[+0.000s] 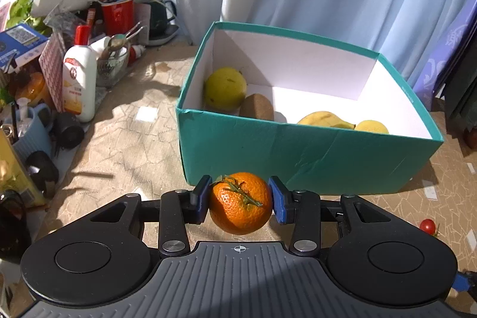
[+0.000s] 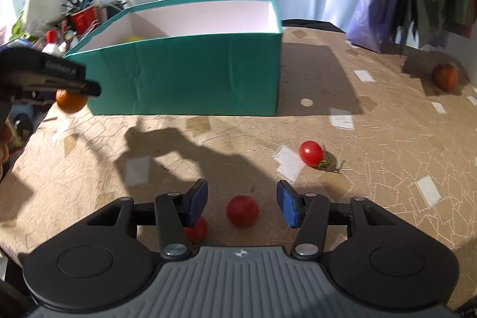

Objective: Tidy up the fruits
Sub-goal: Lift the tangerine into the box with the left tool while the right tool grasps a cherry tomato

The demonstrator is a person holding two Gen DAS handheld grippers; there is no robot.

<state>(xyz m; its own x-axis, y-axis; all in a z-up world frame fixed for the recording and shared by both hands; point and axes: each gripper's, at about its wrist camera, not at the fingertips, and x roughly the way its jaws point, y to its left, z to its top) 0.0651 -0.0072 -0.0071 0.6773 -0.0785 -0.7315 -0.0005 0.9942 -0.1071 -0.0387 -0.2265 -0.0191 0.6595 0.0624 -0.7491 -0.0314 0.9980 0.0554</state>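
Note:
My left gripper [image 1: 241, 200] is shut on an orange mandarin [image 1: 240, 203] with a green stem, held just in front of the teal box [image 1: 298, 157]. The box holds a yellow-green pear [image 1: 225, 88], a kiwi [image 1: 256, 107], a banana [image 1: 325, 119] and a lemon [image 1: 371, 126]. My right gripper [image 2: 242, 203] is open above the table, with a cherry tomato [image 2: 242, 210] between its fingers. A second tomato [image 2: 198, 229] lies partly under the left finger and a third [image 2: 311, 152] lies further right. The left gripper with the mandarin [image 2: 71, 101] shows at the left edge of the right wrist view.
Clutter lines the left table edge: a white bottle [image 1: 80, 79], a red cup with scissors and pens [image 1: 117, 14], a kettle [image 1: 161, 17], jars. A round brownish fruit [image 2: 444, 76] sits far right. A purple bag [image 2: 375, 17] and dark clothes hang behind. One tomato [image 1: 427, 226] shows right of the left gripper.

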